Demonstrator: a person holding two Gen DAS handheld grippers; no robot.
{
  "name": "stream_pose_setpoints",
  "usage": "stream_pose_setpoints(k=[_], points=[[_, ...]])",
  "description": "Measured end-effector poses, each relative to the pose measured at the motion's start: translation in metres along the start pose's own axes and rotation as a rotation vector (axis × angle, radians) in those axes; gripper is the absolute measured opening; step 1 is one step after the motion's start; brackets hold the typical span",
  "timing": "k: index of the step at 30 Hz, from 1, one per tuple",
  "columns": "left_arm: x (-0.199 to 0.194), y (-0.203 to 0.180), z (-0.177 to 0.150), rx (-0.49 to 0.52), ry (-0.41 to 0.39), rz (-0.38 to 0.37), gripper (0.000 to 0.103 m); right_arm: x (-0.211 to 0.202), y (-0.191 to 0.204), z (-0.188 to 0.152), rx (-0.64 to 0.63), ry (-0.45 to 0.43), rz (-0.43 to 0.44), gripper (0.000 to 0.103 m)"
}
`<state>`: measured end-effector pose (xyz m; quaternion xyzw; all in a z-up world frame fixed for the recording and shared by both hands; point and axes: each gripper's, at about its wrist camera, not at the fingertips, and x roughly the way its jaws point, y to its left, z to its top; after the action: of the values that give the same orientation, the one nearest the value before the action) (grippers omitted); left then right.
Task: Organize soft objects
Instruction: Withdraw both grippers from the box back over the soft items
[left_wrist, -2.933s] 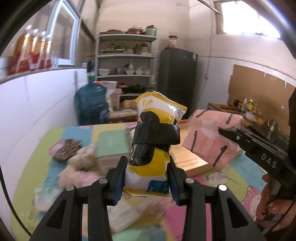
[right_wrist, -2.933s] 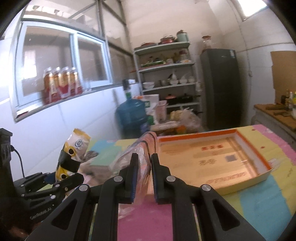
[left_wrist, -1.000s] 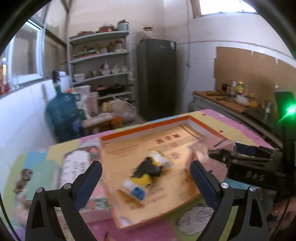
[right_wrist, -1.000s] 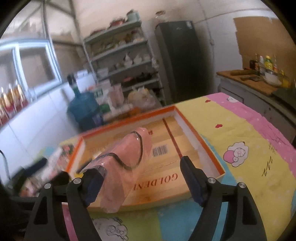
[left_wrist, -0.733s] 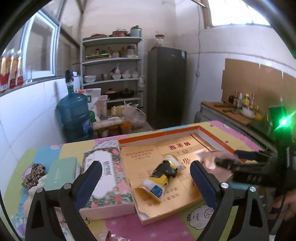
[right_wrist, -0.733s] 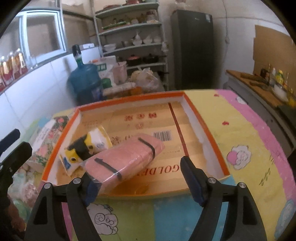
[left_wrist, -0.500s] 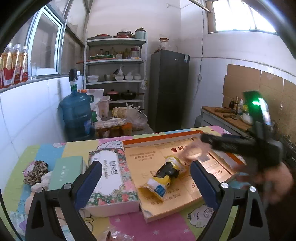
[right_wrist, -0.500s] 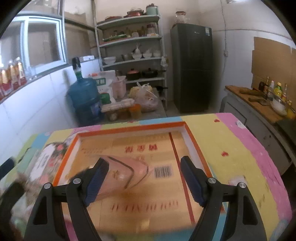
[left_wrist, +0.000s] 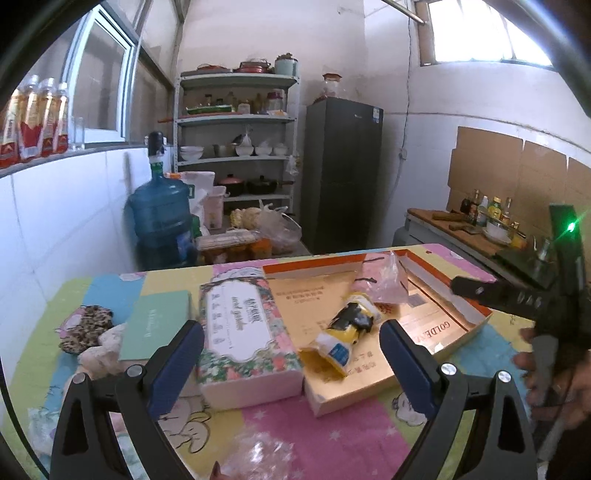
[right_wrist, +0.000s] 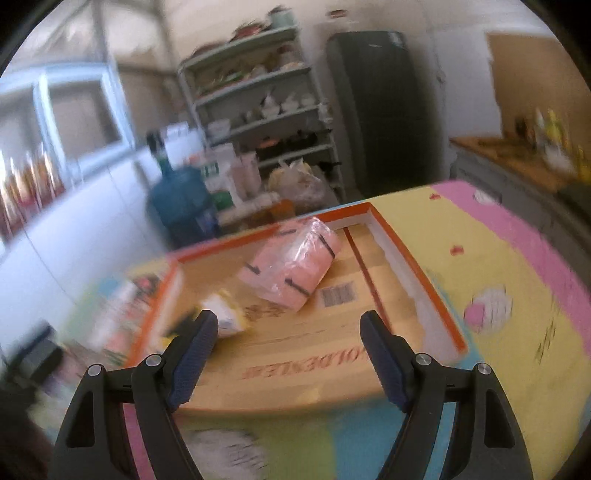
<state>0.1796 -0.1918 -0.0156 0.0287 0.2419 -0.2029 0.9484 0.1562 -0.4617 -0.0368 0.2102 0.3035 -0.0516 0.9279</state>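
Both hand-held grippers, left (left_wrist: 291, 354) and right (right_wrist: 288, 343), gape wide and empty above the orange-rimmed tray (right_wrist: 417, 273).

Daylight from a blown-out high window (left_wrist: 484, 35), soft shadows, left view sharp, right view smeared by motion blur, fisheye bending and dark vignette at edges

White-tiled kitchen with a metal shelf rack (left_wrist: 236, 147), dark fridge (left_wrist: 341, 173), and sunlit windows (left_wrist: 484, 35).
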Motion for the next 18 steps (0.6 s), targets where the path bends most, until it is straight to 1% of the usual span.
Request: stream_pose_setpoints(k=[1,2,3,4,6,7,8,10,11,12,14,17,18], points=[[-0.006,0.004,-0.001,-0.004,-0.008,0.011,0.096,-0.004,0.004,-0.001,0.021,0.019,-0.033,0.080],[-0.012,0.009,-0.002,-0.007,-0.017,0.026,0.096,-0.008,0.010,-0.004,0.025,0.051,-0.047,0.080],[-0.017,0.013,-0.003,-0.010,-0.024,0.040,0.096,-0.011,0.018,-0.007,0.015,0.059,-0.022,0.080],[-0.026,0.019,-0.006,-0.014,-0.033,0.063,0.096,-0.020,0.028,-0.013,-0.011,0.030,0.044,0.080],[-0.041,0.032,-0.010,-0.027,-0.045,0.089,0.096,-0.044,0.052,-0.026,-0.097,-0.097,0.175,0.080],[-0.048,0.038,-0.012,-0.035,-0.051,0.098,0.096,-0.057,0.063,-0.034,-0.155,-0.164,0.204,0.080],[-0.056,0.047,-0.014,-0.049,-0.060,0.117,0.096,-0.070,0.078,-0.043,-0.225,-0.239,0.192,0.080],[-0.071,0.064,-0.017,-0.071,-0.066,0.148,0.096,-0.083,0.103,-0.058,-0.333,-0.313,0.126,0.081],[-0.078,0.072,-0.019,-0.079,-0.066,0.162,0.096,-0.085,0.115,-0.065,-0.368,-0.318,0.096,0.081],[-0.085,0.081,-0.021,-0.084,-0.065,0.181,0.096,-0.085,0.127,-0.072,-0.380,-0.306,0.091,0.081],[-0.098,0.096,-0.026,-0.091,-0.065,0.216,0.096,-0.084,0.142,-0.083,-0.373,-0.276,0.094,0.081],[-0.111,0.115,-0.038,-0.089,-0.053,0.270,0.096,-0.080,0.164,-0.103,-0.368,-0.236,0.053,0.081],[-0.114,0.120,-0.042,-0.089,-0.046,0.291,0.096,-0.080,0.169,-0.109,-0.365,-0.223,0.063,0.081]])
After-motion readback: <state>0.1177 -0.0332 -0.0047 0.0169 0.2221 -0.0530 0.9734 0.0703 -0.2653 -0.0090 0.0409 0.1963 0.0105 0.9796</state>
